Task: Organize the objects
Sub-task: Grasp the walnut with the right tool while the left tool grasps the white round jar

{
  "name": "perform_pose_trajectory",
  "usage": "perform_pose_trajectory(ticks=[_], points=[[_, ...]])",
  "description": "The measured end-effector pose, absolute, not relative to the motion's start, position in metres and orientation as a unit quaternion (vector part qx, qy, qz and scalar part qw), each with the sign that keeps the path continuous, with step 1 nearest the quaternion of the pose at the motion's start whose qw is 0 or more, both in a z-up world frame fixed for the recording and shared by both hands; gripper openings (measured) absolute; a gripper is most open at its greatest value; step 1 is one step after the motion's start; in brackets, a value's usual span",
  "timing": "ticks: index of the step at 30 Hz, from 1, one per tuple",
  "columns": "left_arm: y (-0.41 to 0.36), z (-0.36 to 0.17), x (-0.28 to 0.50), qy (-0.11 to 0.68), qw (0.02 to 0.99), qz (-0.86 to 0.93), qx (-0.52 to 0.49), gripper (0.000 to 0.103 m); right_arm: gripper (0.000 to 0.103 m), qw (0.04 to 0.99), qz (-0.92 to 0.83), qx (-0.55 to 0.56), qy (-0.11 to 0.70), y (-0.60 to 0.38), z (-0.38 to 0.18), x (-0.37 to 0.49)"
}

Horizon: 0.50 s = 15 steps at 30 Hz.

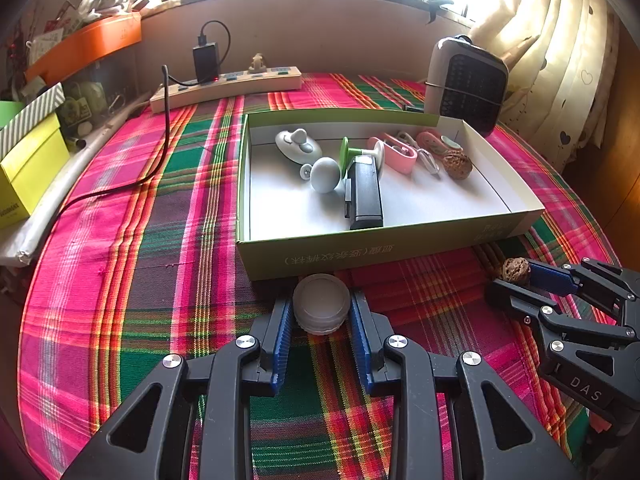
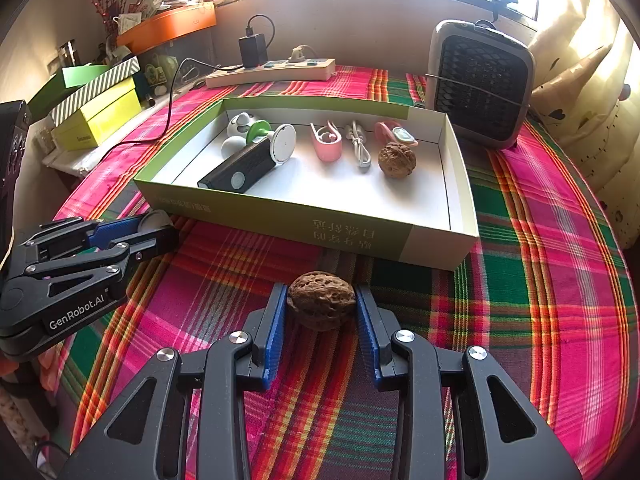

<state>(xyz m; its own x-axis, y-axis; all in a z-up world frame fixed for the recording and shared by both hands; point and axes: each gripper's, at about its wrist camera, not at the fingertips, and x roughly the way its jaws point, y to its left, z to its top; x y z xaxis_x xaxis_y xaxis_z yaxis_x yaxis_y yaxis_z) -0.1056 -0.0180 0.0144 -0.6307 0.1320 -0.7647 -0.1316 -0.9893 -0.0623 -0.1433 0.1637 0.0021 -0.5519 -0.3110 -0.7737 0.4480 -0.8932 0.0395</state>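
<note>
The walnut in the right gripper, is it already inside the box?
No, the walnut sits between the right gripper fingers on the cloth, outside the box.

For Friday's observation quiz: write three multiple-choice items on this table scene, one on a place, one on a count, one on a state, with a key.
1. Where does the power strip lie?
A. in the box
B. on the cloth behind the box
C. on the heater

2. How many walnuts show in the right wrist view?
A. one
B. two
C. four

3. What is the left tool doing?
A. gripping a round lid
B. hanging open over the box
C. holding a walnut

Key: 1 B, it lies beyond the box's far wall; 2 B, one walnut lies in the box, another sits in the right tool; 3 A, its pads press the lid.
</note>
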Motion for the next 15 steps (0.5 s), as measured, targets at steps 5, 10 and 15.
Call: perform_pose_trajectory(ticks=[5,10,15], points=[[-0.0185,0.0148,-0.1058,0.0,0.073,0.903,-0.424,0.026,0.035,0.216,-0.877,0.421,0.081,0.1638,0.0021,-0.1433],[-0.0186,0.0152,-0.1045,-0.002,0.074,0.903,-0.424,0.026,0.035,0.228,-0.875,0.421,0.079,0.1629,0.0023,-0.1426],[-0.0184,0.0153,-0.1043,-0.003,0.076,0.902,-0.425,0.025,0.035,0.229,-0.874,0.42,0.08,0.1612,0.0024,-0.1413]])
